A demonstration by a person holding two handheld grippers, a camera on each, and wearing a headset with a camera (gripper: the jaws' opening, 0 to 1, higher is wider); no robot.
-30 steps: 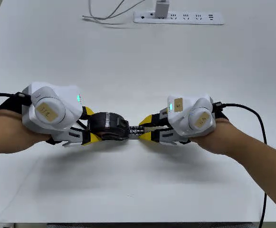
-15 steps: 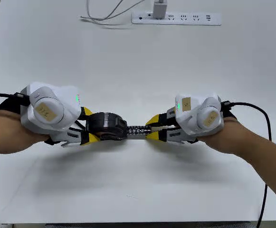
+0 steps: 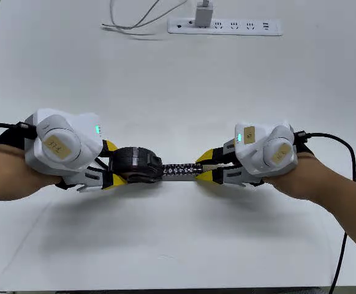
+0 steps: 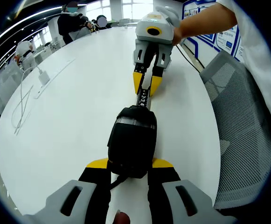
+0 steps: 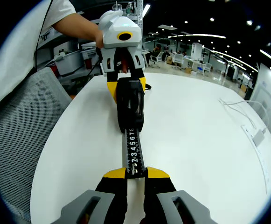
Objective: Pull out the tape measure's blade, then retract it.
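As tape measure (image 3: 138,164) and blade (image 3: 179,169) are clamped by left gripper (image 3: 114,163) and right gripper (image 3: 203,166) respectively, a straight, level pull is advised.

Blade (image 5: 133,151) numbers: 2 3 4 5 6 7, white on black, toward 6 o'clock in the right gripper view.
Tan stickers (image 3: 56,146): handwriting, unreadable.

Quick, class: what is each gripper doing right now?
Left gripper: shut on the tape measure.
Right gripper: shut on the blade.
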